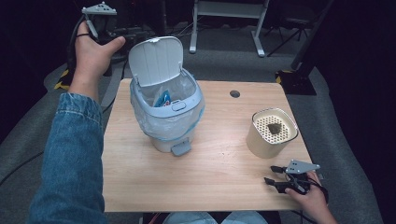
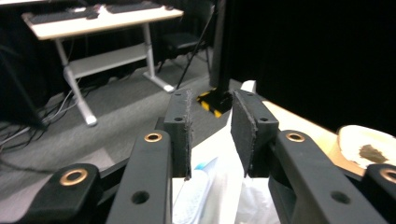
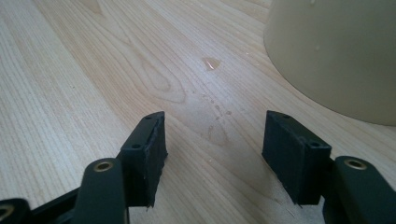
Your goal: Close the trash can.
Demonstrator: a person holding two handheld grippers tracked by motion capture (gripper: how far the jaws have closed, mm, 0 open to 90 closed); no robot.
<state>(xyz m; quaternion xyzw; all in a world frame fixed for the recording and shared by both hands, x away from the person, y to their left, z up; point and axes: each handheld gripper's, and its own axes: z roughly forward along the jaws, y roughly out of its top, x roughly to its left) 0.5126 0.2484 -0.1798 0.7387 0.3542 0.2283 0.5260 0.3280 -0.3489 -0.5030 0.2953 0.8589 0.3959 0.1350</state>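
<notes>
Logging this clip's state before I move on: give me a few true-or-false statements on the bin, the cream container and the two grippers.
1. The bin's lid is up. True.
2. The right gripper holds the cream container. False: its fingers are open and empty on the table, beside the container.
3. The bin has a plastic liner. True.
4. The left gripper rests on the table. False: it is raised beyond the table's far left corner.

Small grey pedal bin (image 1: 166,112), upright at the table's left-middle. Lid hinged up and back, standing open. Clear plastic liner folded over the rim, hanging down the sides. Inside: a blue-and-white wrapper (image 1: 163,99) near the top. Foot pedal faces the near edge.
</notes>
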